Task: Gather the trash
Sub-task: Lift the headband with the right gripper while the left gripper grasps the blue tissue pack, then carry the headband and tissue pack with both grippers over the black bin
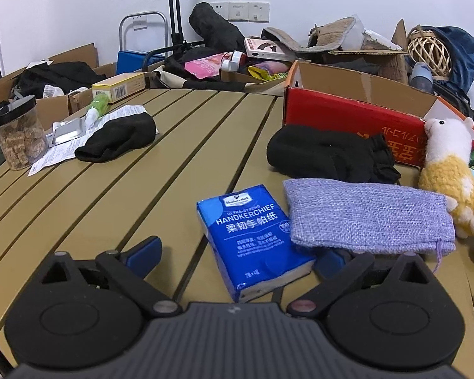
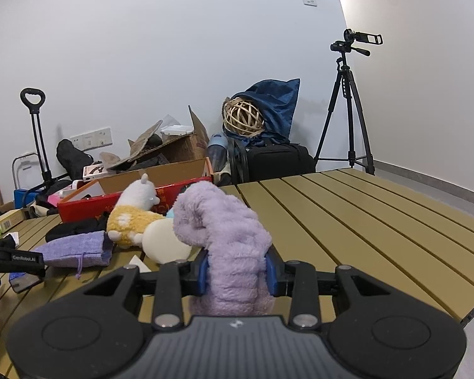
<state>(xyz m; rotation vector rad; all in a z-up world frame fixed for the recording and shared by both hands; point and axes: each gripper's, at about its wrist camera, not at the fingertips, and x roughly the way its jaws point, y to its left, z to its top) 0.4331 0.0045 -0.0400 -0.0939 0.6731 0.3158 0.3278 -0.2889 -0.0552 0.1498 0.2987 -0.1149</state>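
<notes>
My left gripper (image 1: pixel 237 257) is open and low over the slatted table, its blue fingers either side of a blue handkerchief tissue pack (image 1: pixel 252 237). A lilac burlap pouch (image 1: pixel 369 214) lies over the pack's right edge and hides the right fingertip. My right gripper (image 2: pixel 236 270) is shut on a fluffy lilac sock (image 2: pixel 224 240) and holds it above the table. The left gripper (image 2: pixel 15 260) shows at the left edge of the right wrist view, next to the pouch (image 2: pixel 75 248).
A black mitten (image 1: pixel 331 154) and a llama plush (image 1: pixel 448 173) lie beside a red cardboard box (image 1: pixel 347 117). Far left are a black sock (image 1: pixel 117 139), papers, a blister pack (image 1: pixel 68 131) and a jar (image 1: pixel 19 132). A round cream object (image 2: pixel 164 241) lies by the plush (image 2: pixel 132 218). A tripod (image 2: pixel 347 104) stands behind.
</notes>
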